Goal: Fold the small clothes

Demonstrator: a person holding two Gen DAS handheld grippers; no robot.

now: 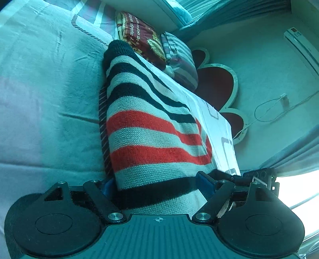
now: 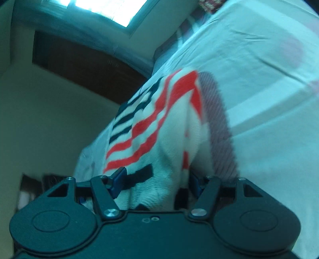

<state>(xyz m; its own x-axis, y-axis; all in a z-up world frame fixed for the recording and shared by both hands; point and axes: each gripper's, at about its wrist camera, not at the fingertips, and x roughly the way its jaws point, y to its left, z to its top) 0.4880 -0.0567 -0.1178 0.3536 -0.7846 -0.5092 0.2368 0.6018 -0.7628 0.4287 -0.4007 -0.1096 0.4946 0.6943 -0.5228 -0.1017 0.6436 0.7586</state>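
A small knitted sweater [image 1: 147,127] with black, red and pale stripes hangs stretched over the pale bed sheet [image 1: 43,89]. My left gripper [image 1: 157,185] has its blue pads either side of the sweater's lower edge, with the cloth between them. In the right wrist view the same sweater [image 2: 157,127] is bunched and blurred by motion. My right gripper [image 2: 157,181] has its blue pads around another part of the cloth. A dark finely striped layer [image 2: 219,123] shows behind the sweater.
A folded red patterned blanket [image 1: 141,33] and a striped pillow [image 1: 179,59] lie at the far end of the bed. A dark red flower-shaped headboard [image 1: 215,85] stands by the wall, with a white cable [image 1: 269,111]. A bright window [image 2: 107,10] is above.
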